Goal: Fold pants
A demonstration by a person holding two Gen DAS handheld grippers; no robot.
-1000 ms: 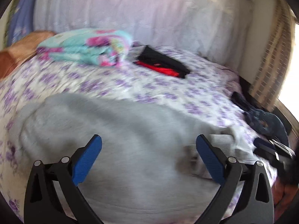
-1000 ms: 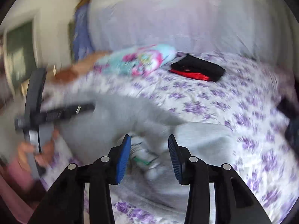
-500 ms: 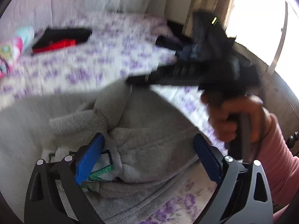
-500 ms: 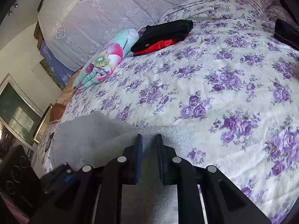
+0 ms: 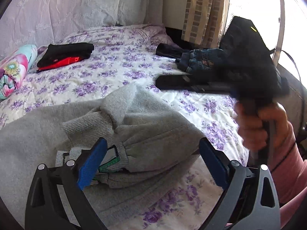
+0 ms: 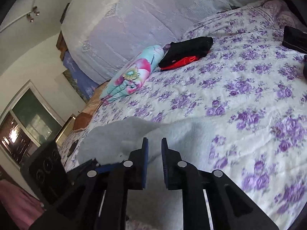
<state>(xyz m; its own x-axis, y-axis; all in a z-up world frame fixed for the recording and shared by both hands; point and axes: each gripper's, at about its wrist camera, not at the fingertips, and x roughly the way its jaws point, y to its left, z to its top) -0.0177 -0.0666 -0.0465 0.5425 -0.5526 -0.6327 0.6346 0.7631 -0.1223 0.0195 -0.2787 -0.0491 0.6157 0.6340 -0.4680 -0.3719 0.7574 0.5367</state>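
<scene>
Grey sweatpants [image 5: 145,126] lie crumpled on the floral bed, waistband and labels toward me. My left gripper [image 5: 151,163] is open just above the waistband, its jaws wide on either side of the bunched cloth. My right gripper [image 6: 154,161] has its jaws nearly closed with a narrow gap, and I cannot tell if it pinches the grey cloth [image 6: 119,134] that lies under and ahead of it. In the left wrist view the right gripper [image 5: 172,81] is held up over the bed by a hand in a pink sleeve.
A folded black and red garment [image 5: 65,55] and a rolled flowery blanket [image 5: 13,69] lie at the head of the bed. Jeans [image 5: 199,61] and dark clothes [image 5: 168,50] lie by the curtain. A white cover [image 6: 144,19] hangs behind.
The left gripper swung right from the pants' body to the waistband and stays open. The right gripper closed from half open to a narrow gap and lifted away to the right.
</scene>
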